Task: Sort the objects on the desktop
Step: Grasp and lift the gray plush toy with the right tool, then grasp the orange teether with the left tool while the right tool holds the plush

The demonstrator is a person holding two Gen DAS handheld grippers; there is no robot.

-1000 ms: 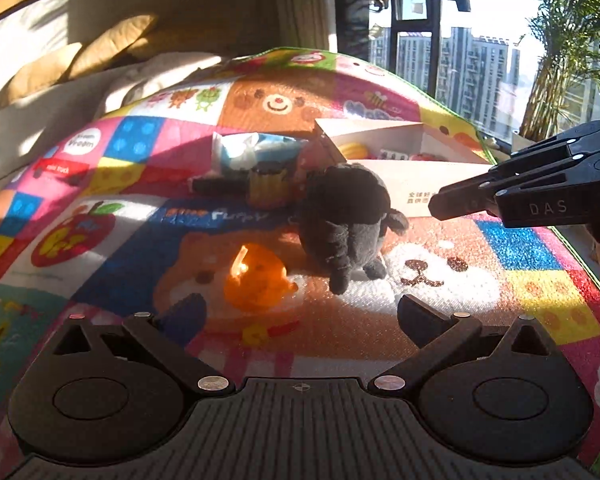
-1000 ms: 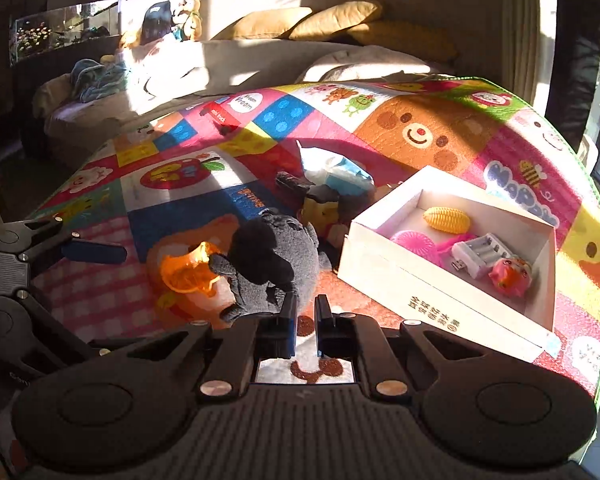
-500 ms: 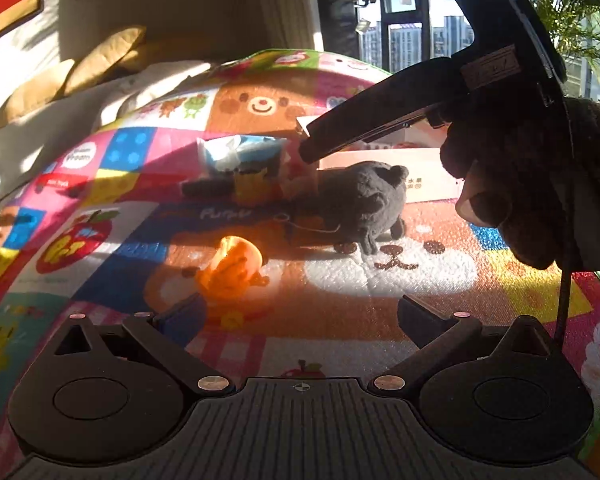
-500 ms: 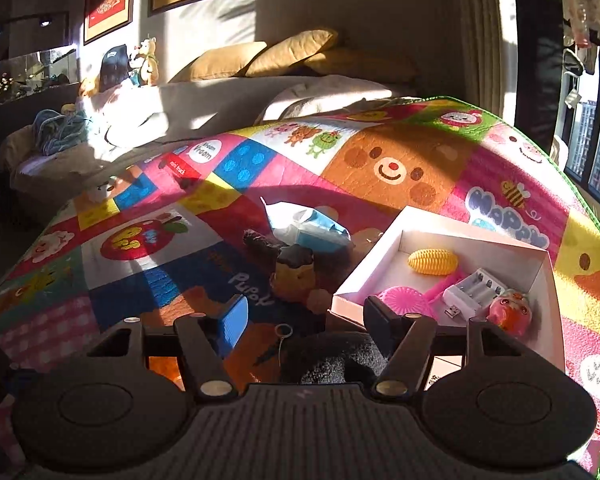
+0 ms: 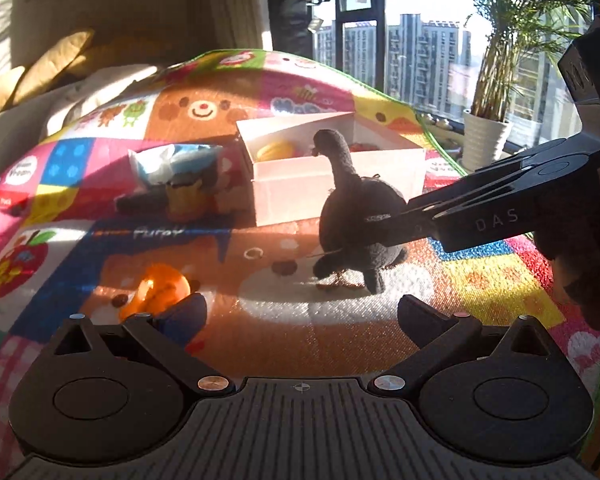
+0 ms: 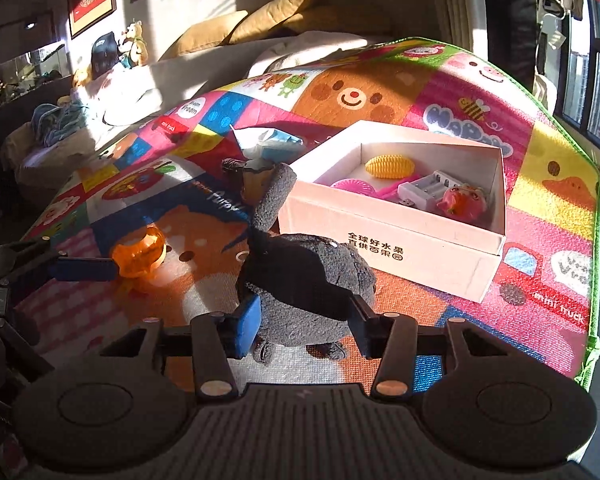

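Note:
A dark grey plush toy [image 6: 304,280] stands upright on the colourful play mat [image 6: 540,216], one long ear raised. My right gripper [image 6: 300,316] has both pads against its body, and the jaws are closing on it. The left wrist view shows the same plush toy [image 5: 356,216] with the right gripper [image 5: 400,220] reaching in from the right. In front of it my left gripper [image 5: 300,312] is open and holds nothing. An orange translucent toy [image 5: 160,292] lies by its left finger. The white box [image 6: 388,248] beyond holds a yellow corn toy [image 6: 390,166], a white charger [image 6: 428,188] and a pink figure [image 6: 464,200].
A blue-white tissue pack [image 6: 272,140] and a small yellow-brown jar [image 6: 256,178] lie left of the box. The mat's green edge [image 6: 594,280] runs along the right. Sofa cushions [image 6: 260,16] are behind. A potted palm [image 5: 488,136] stands by the window.
My right gripper opened, swung over the plush toy and came down around it. The plush toy now stands upright between its pads. The left gripper shifted slightly sideways.

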